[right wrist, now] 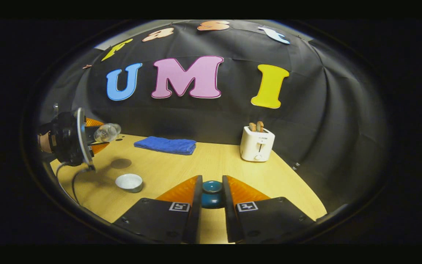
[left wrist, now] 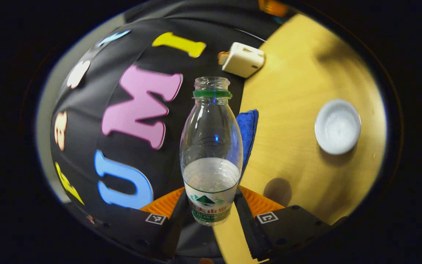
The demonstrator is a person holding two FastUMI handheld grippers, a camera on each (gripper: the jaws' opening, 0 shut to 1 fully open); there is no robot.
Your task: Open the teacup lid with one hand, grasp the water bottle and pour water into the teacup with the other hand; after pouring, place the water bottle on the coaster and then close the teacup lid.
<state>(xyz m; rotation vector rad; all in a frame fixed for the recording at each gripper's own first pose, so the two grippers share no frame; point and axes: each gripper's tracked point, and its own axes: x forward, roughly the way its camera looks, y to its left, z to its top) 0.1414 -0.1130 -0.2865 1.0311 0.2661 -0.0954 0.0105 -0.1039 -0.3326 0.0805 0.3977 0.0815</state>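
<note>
Between the fingers of the left gripper a clear water bottle is clamped at its labelled lower part, both fingers pressed against its sides. No cap is seen on the bottle's neck, and water fills only its lower portion. Beyond the bottle and to the right of the jaws, a white cup is seen standing open on the wooden table. A folded blue towel lies just behind the bottle, and a white toaster is seen farther ahead by the black wall.

Between the fingers of the right gripper a dark teal lid is gripped, held above the table. Ahead of these jaws and to the right the toaster is seen with toast in its slots; ahead and to the left lies the towel. Far to the left the other gripper is seen with the bottle tilted on its side, raised above the cup, which stands well apart from the lid.
</note>
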